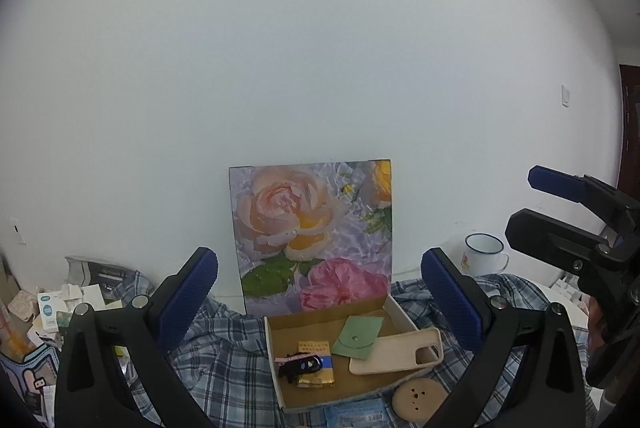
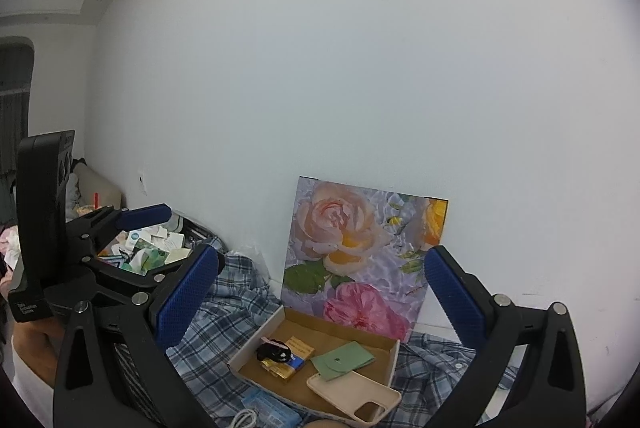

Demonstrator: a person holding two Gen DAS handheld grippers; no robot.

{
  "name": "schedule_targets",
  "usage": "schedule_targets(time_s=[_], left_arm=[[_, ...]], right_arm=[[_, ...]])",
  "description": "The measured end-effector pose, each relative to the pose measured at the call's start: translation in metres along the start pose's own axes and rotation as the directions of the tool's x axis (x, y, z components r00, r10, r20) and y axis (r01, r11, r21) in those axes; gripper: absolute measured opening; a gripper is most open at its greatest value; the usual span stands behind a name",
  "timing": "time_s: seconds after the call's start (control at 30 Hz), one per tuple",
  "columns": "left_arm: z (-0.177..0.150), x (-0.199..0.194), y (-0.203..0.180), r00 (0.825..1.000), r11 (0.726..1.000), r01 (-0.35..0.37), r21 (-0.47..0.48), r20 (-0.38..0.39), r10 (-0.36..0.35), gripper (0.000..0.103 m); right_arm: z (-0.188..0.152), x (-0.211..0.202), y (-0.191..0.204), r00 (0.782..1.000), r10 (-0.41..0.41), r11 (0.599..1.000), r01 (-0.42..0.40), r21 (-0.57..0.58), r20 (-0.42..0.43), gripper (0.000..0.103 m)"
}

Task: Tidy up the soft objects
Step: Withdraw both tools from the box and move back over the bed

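Note:
An open cardboard box (image 1: pixel 320 316) (image 2: pixel 256 336) lies on a blue plaid cloth (image 1: pixel 224 368) (image 2: pixel 236 292). Inside it are a beige soft phone case (image 1: pixel 396 352) (image 2: pixel 356 398), a green pouch (image 1: pixel 358 336) (image 2: pixel 342 360), a gold packet (image 1: pixel 316 368) (image 2: pixel 290 368) and a black clip (image 1: pixel 298 364) (image 2: pixel 272 350). A round beige disc (image 1: pixel 418 398) and a blue packet (image 1: pixel 356 414) (image 2: pixel 266 408) lie just outside the front edge. My left gripper (image 1: pixel 320 284) hangs open above the box, holding nothing. The right gripper (image 2: pixel 320 288) (image 1: pixel 532 207) is open and held up to the right, also holding nothing.
A floral board (image 1: pixel 312 232) (image 2: pixel 360 260) leans on the white wall behind the box. A white enamel mug (image 1: pixel 482 254) stands at the right. A heap of small packages (image 1: pixel 52 308) (image 2: pixel 148 248) fills the left. A white cable (image 2: pixel 244 420) lies near the front.

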State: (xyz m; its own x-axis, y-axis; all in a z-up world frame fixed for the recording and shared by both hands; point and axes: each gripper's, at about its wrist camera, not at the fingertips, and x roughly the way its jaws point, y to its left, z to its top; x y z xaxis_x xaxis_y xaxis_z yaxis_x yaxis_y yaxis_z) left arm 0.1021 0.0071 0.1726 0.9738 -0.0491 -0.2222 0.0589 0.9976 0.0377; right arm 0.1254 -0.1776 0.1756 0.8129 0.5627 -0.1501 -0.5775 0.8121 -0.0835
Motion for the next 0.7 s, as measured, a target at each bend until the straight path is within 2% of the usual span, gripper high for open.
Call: schedule_targets(time_s=[0.33,0.7], left_arm=[[-0.019,-0.012,-0.003,0.999,1.000,0.025,-0.007,-0.037,-0.026,0.103],[-0.061,-0.001,0.005,0.991,0.999,-0.007,-0.033,-0.135,0.003,0.103]], right_arm=[[-0.021,-0.021,0.006,1.000,-0.018,1.000,0.018,-0.007,-0.016,0.103],[-0.052,-0.026,0.015,0.999,-0.010,1.000,0.011,0.002,-0.050,0.103]])
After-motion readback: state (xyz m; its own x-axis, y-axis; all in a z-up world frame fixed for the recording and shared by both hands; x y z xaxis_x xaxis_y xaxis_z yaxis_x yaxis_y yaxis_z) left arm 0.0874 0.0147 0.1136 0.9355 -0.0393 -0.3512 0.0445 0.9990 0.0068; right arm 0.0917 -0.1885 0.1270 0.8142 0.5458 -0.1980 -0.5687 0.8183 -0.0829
